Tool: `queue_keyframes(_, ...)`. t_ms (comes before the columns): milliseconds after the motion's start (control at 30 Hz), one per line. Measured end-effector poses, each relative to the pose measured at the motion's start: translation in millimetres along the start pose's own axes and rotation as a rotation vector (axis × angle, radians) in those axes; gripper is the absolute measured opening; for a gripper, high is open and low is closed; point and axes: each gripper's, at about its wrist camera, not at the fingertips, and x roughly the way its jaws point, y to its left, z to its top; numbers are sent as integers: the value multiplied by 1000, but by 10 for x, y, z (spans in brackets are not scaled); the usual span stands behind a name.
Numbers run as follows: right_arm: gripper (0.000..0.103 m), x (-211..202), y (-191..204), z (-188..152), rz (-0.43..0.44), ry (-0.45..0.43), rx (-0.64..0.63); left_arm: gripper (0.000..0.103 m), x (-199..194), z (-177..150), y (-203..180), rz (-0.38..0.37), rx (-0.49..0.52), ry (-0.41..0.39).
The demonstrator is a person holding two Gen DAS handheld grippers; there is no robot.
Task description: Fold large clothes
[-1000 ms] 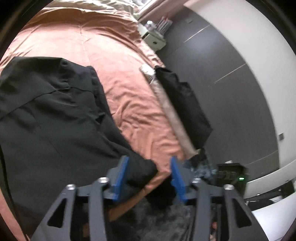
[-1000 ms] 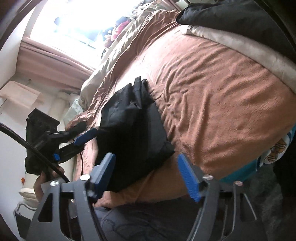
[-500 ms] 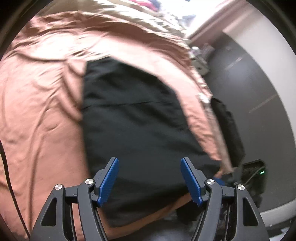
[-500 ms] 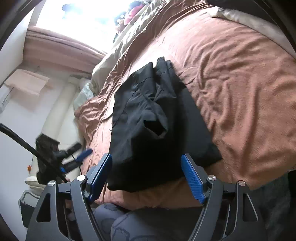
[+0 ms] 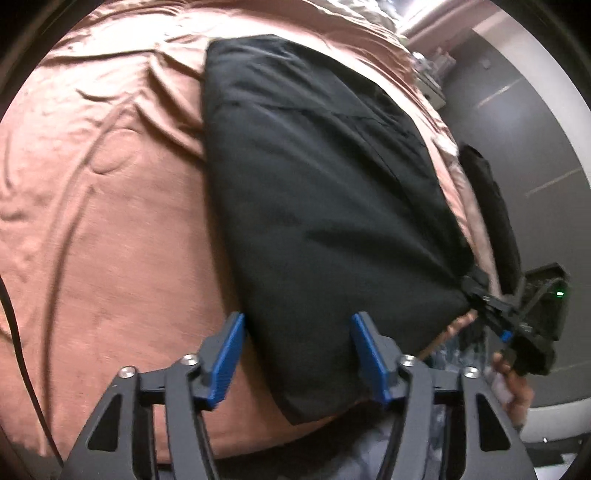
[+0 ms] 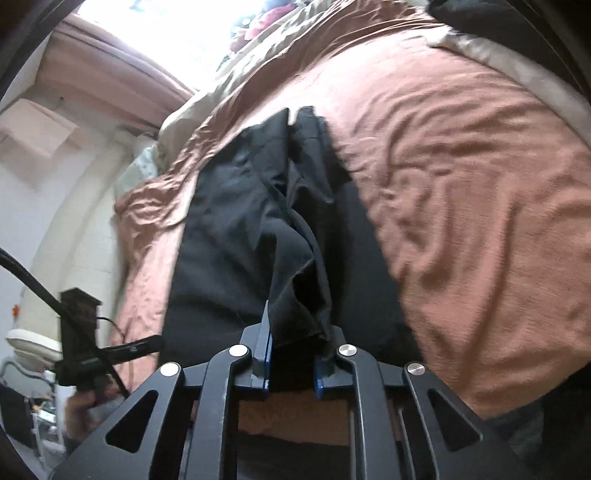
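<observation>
A large black garment [image 5: 317, 192] lies on a bed with a rust-brown cover [image 5: 103, 206]. My left gripper [image 5: 297, 358] is open, its blue pads on either side of the garment's near edge without closing on it. My right gripper [image 6: 291, 360] is shut on a bunched fold of the same garment [image 6: 258, 229] at its near corner. The right gripper also shows in the left wrist view [image 5: 495, 306], pinching the garment's right corner. The left gripper shows at the lower left of the right wrist view [image 6: 147, 343].
A second dark garment and a beige cloth [image 6: 517, 70] lie along the bed's far side. A dark wardrobe wall [image 5: 524, 122] stands beside the bed. A black cable [image 5: 22, 350] crosses the cover at left. A bright window [image 6: 177, 33] is behind the bed.
My right gripper has closed on the garment's near corner. My left gripper let go of the cloth, opened and swung over the garment's near edge.
</observation>
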Motion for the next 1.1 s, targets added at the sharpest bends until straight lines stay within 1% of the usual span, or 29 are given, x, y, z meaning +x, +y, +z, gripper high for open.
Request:
queue_keyframes(67, 12, 0, -109, -49, -30, -2, 21, 58, 23, -16, -85, -1, 28, -6)
queue_keyframes(133, 12, 17, -222, -90, -24, 9, 53, 57, 78, -38, -136, 16, 45, 2)
queue_keyframes(200, 13, 13, -250, -109, -14, 14, 61, 57, 117, -45, -167, 38, 52, 9)
queue_keyframes(233, 17, -18, -227, -114, -18, 6, 52, 57, 128, -48, -173, 45, 54, 12)
queue_keyframes(267, 25, -45, -187, -115, -38, 2, 37, 57, 128, -50, -174, 48, 54, 11)
queue_keyframes(300, 30, -80, -131, -112, -83, -4, 10, 57, 126, -57, -177, 48, 51, 12)
queue_keyframes(367, 52, -112, -61, -93, -139, -18, -30, 57, 115, -74, -177, 51, 47, 16)
queue_keyframes(433, 59, -121, -21, -79, -158, -14, -47, 57, 109, -104, -181, 53, 49, 19)
queue_keyframes(500, 59, -103, -79, -60, -147, 13, -34, 57, 118, -121, -198, 58, 55, 18)
queue_keyframes(533, 59, -75, -116, -52, -136, 26, -19, 55, 130, -135, -224, 60, 56, 14)
queue_keyframes(567, 59, -15, -173, -46, -118, 47, 4, 48, 153, -119, -252, 63, 56, 11)
queue_keyframes(600, 59, 23, -241, -21, -101, 58, 21, 44, 150, -131, -260, 69, 57, 5)
queue_keyframes(633, 59, 57, -291, -31, -70, 67, 48, 37, 134, -144, -255, 71, 56, -3)
queue_keyframes(667, 53, 63, -312, -41, -50, 65, 62, 32, 111, -150, -258, 67, 61, -10)
queue_keyframes(733, 41, 57, -318, -57, -35, 63, 57, 25, 45, -157, -290, 68, 80, -32)
queue_keyframes(767, 30, 25, -292, -73, -24, 58, 49, 21, -1, -153, -276, 65, 85, -37)
queue_keyframes(800, 26, 10, -266, -87, -5, 60, 45, 20, -37, -145, -268, 65, 89, -42)
queue_keyframes(900, 23, -58, -165, -136, 18, 60, 24, 17, -150, -123, -259, 66, 100, -51)
queue_keyframes(1000, 22, -69, -100, -217, 52, 83, 18, 16, -291, -129, -236, 83, 121, -61)
queue_keyframes(1100, 22, -48, -25, -358, 83, 120, 2, 16, -432, -206, -184, 106, 144, -63)
